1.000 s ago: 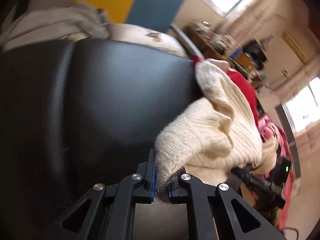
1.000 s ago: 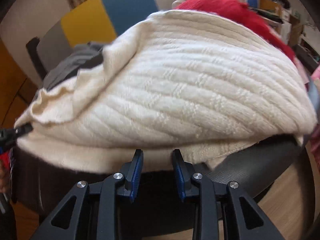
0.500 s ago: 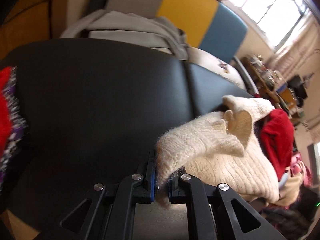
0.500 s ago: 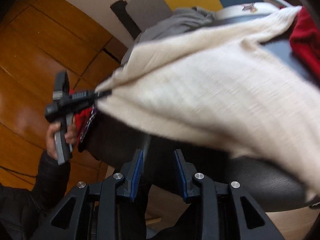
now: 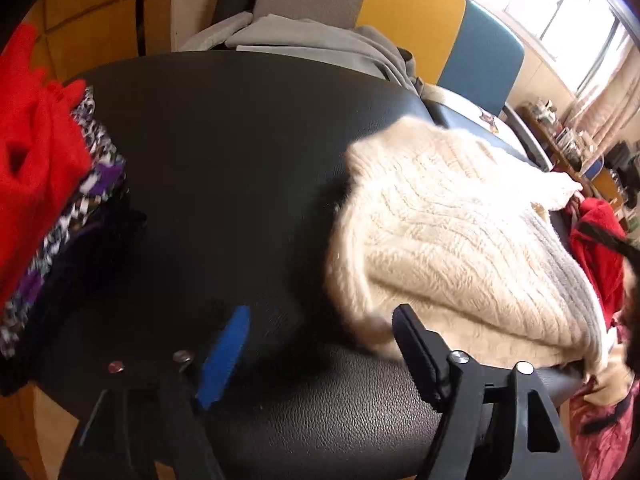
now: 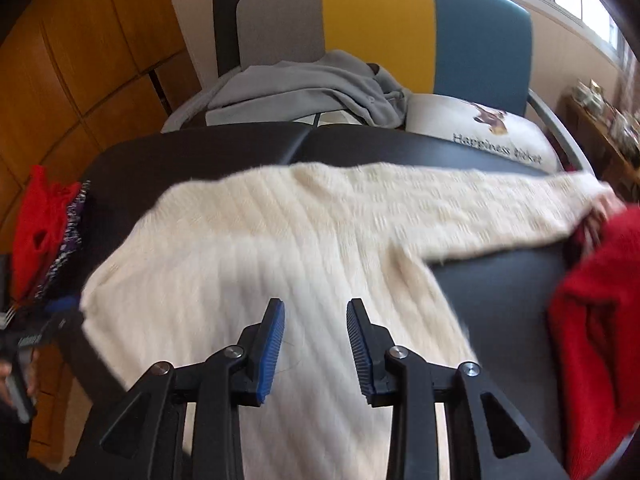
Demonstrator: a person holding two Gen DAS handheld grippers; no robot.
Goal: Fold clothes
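Sweater [image 6: 248, 264] spread crosswise before our right tongs [image 6: 316, 344].
Both tongs gape empty; left tongs [image 5: 320, 344] sit by its edge.

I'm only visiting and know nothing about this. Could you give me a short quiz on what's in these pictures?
1. True or false: the left hand-held gripper is clamped on the cream sweater.
2. Which colour is the garment beside the sweater's outstretched sleeve: A red, B green, C grey?
3. Fill in: the sweater lies on a ____ padded surface.

Key: 1 false, its jaws are open; 2 A; 3 black.
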